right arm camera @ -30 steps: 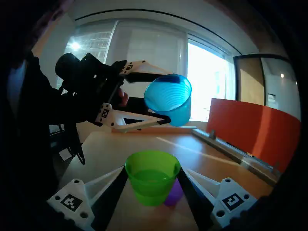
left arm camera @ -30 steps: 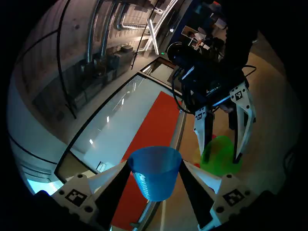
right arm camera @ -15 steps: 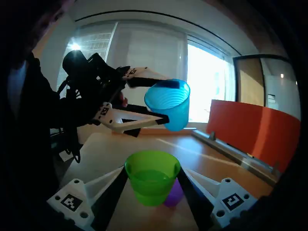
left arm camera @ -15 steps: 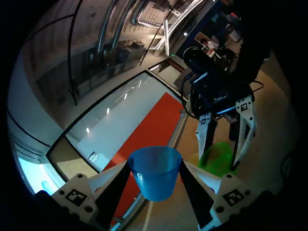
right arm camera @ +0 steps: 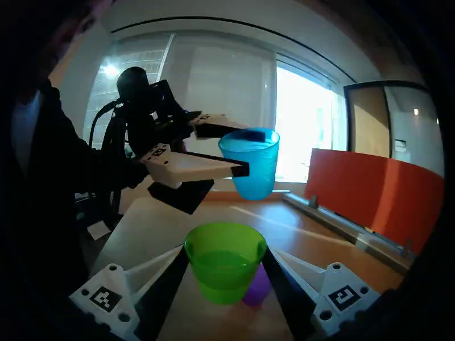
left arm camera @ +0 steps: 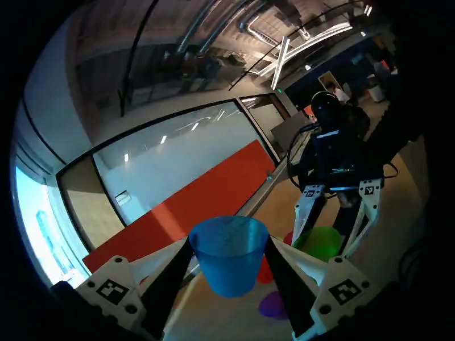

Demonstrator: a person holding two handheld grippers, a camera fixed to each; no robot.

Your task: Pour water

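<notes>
Left gripper view: the left gripper (left arm camera: 228, 245) reaches in from 6 o'clock, both white fingers pressed against the sides of a blue cup (left arm camera: 228, 261). The cup sits upright between them, mouth up; whether there is water inside cannot be told from here. Toward 3 o'clock of the blue cup, farther off, the right gripper (left arm camera: 322, 244) points down and clamps a green cup (left arm camera: 315, 238). A red thing (left arm camera: 263, 273), partly hidden, lies at 5 o'clock of the blue cup. A long orange panel (left arm camera: 187, 207) runs from 9 o'clock toward 1 o'clock behind it.

Right gripper view: the right gripper (right arm camera: 225, 258) comes in from 6 o'clock with its fingers closed tight on the green cup, which stands on a wooden table (right arm camera: 324, 241). A level of clear liquid shows through the green wall, roughly halfway up. A purple cup (right arm camera: 259, 288) stands just behind it at 4 o'clock, touching or nearly so. At 12 o'clock of the green cup, raised well clear of it, the blue cup is held close to upright by the left gripper, whose body and the dark sleeve (right arm camera: 51, 170) of the person holding it sit at 9 o'clock. The orange panel is at 3 o'clock.
</notes>
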